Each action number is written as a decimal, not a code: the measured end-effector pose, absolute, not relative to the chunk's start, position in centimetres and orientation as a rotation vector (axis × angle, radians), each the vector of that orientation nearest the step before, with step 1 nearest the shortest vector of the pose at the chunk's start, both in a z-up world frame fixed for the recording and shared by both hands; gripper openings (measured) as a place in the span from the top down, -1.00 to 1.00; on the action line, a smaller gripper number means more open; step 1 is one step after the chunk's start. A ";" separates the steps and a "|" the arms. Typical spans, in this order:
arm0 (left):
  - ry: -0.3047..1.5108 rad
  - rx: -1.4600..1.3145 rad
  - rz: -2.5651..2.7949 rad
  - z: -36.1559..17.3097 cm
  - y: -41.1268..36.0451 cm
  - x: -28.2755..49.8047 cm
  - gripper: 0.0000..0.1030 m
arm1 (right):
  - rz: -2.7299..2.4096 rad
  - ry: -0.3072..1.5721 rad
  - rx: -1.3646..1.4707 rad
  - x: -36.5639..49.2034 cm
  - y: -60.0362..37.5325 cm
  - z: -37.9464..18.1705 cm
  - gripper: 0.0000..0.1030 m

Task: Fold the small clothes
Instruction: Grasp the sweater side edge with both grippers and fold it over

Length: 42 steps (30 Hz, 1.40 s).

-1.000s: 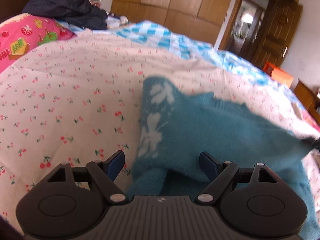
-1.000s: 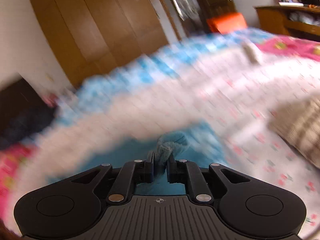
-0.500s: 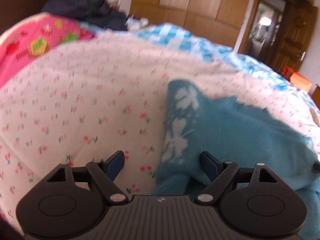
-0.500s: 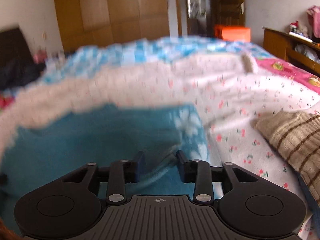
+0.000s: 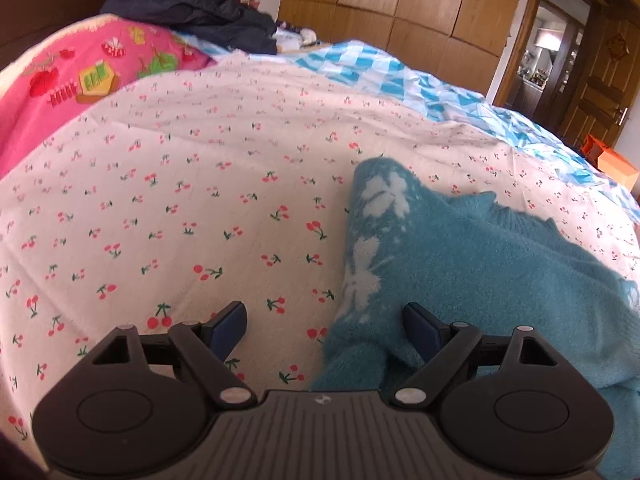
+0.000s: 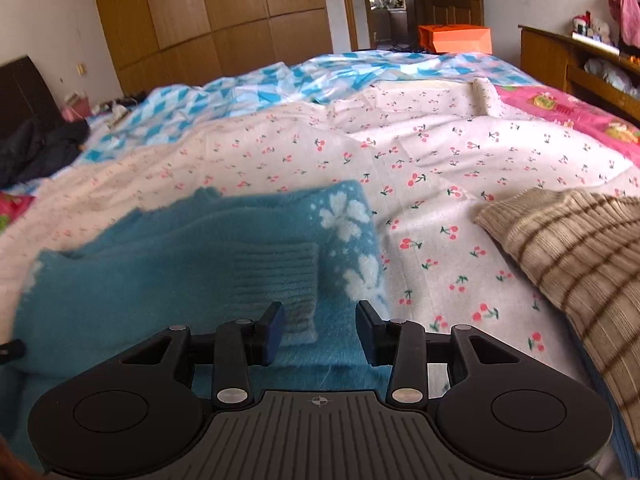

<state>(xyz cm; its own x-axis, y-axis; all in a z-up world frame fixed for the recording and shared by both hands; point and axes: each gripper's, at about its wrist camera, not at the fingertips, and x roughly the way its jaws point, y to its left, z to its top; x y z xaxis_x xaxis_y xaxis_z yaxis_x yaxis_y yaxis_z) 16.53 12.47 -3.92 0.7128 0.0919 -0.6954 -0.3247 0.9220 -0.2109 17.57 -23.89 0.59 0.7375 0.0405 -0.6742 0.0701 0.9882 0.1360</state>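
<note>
A small fuzzy teal sweater (image 5: 480,264) with white flower marks lies on the cherry-print sheet (image 5: 180,200). In the right wrist view the sweater (image 6: 180,264) lies flat with a sleeve folded across it, its ribbed cuff (image 6: 276,276) just ahead of the fingers. My left gripper (image 5: 324,320) is open and empty over the sweater's left edge. My right gripper (image 6: 320,328) is open and empty, low over the sweater near the cuff.
A tan striped knit garment (image 6: 568,248) lies at the right. A pink quilt (image 5: 80,80) and dark clothes (image 5: 192,8) sit at the far left. A blue checked cover (image 6: 240,96) lies behind, with wooden wardrobes (image 6: 208,12) and an orange bag (image 6: 456,38) beyond.
My right gripper opened and let go of the sweater's sleeve, which now lies folded across the body. My left gripper shifted left, staying open.
</note>
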 end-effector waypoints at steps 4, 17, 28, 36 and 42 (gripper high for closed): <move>0.790 -0.373 0.175 -2.9 12.7 15.3 -0.73 | 0.034 0.781 0.163 14.1 -25.3 1.8 0.24; 1.108 -0.151 -0.096 0.3 11.4 4.7 -0.73 | 0.117 1.180 0.150 2.2 -27.8 0.7 0.18; 1.245 -0.074 -0.059 0.1 10.8 1.8 -0.73 | 0.217 1.321 0.112 0.8 -26.3 -1.3 0.11; 1.351 -0.052 -0.124 -1.5 8.9 1.5 -0.29 | 0.270 1.353 0.200 1.4 -26.2 -2.3 0.25; 1.329 -0.265 -0.149 -0.6 10.5 1.3 0.57 | 0.298 1.271 0.462 0.0 -28.9 -2.0 0.74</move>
